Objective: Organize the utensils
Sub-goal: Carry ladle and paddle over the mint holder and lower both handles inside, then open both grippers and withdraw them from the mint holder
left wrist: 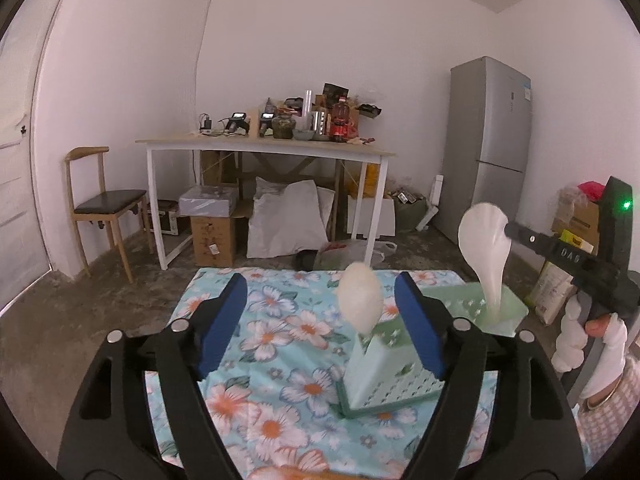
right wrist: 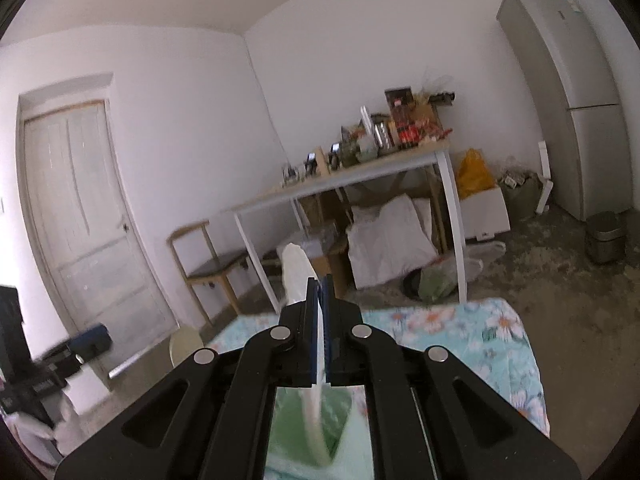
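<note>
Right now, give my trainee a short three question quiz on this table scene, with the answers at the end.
1. True or false: the left tool is clamped on a spoon.
2. What does the right tool hold? A) a fork B) a white spoon C) a knife
3. Fill in: the handle of the spoon in the right tool points down into the green ____.

Key:
1. False. Its blue pads stand apart, and the white spoon between them stands in the green basket with neither pad touching it.
2. B. Its pads are shut on the bowl end of the other white spoon.
3. basket, the farther one.
</note>
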Tool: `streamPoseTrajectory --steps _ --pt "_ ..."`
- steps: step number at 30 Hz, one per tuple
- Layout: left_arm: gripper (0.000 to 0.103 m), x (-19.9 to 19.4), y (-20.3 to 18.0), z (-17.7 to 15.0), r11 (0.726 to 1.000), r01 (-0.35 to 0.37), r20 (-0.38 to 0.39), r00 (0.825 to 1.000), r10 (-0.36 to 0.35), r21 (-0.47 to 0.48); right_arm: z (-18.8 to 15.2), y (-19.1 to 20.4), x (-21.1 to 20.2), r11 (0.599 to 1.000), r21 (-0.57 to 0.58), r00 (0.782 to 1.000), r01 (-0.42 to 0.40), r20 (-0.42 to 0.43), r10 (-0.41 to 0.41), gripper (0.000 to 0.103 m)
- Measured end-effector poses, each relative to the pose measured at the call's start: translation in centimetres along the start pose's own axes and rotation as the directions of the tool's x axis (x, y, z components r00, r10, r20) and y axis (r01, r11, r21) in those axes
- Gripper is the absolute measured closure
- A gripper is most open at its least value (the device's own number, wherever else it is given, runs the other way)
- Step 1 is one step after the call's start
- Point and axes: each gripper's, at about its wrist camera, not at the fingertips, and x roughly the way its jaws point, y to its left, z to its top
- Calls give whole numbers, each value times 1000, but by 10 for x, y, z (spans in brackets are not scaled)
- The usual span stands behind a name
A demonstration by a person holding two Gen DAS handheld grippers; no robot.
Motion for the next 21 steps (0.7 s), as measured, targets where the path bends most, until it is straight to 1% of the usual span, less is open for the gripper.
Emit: streamPoseTrajectory --steps 3,5,6,7,11,14,16,17,19,20,21 --pt "23 -12 6 -7 1000 -7 -1 1000 7 1 -5 4 -6 1000 -26 1000 8 -21 -9 98" --pt "21 -21 8 -13 1000 -8 -7 1000 8 -2 -7 6 -11 999 -33 999 23 -25 -23 91" --pt "20 -24 9 -15 1000 -7 -10 1000 7 -4 -6 6 -14 999 -31 999 27 -23 -28 76" --pt "19 -27 10 -18 1000 -4 -14 1000 4 -6 -6 7 -19 999 -28 999 31 -16 -32 69" --pt "18 -41 13 -25 1000 4 -20 1000 -4 -22 -2 10 -39 999 -26 999 48 5 -48 67" --pt "16 -51 14 -29 1000 11 -20 1000 -12 -27 2 14 -61 997 -30 998 67 23 -67 61" --pt "14 -59 15 -32 999 19 -15 1000 -19 -28 1 20 -83 996 -36 996 86 38 -85 51" --pt "14 -64 16 -35 999 21 -14 1000 -22 -28 -1 21 -91 995 -38 995 94 44 -92 47" --pt "13 -71 17 -41 999 26 -19 999 -27 -29 -10 29 -113 990 -50 990 134 59 -131 31" --pt "13 -74 18 -45 999 29 -24 999 -29 -31 -14 31 -119 987 -55 987 149 60 -146 28" --pt "12 -77 18 -49 999 30 -31 999 -31 -34 -21 35 -128 983 -67 984 174 58 -170 21"
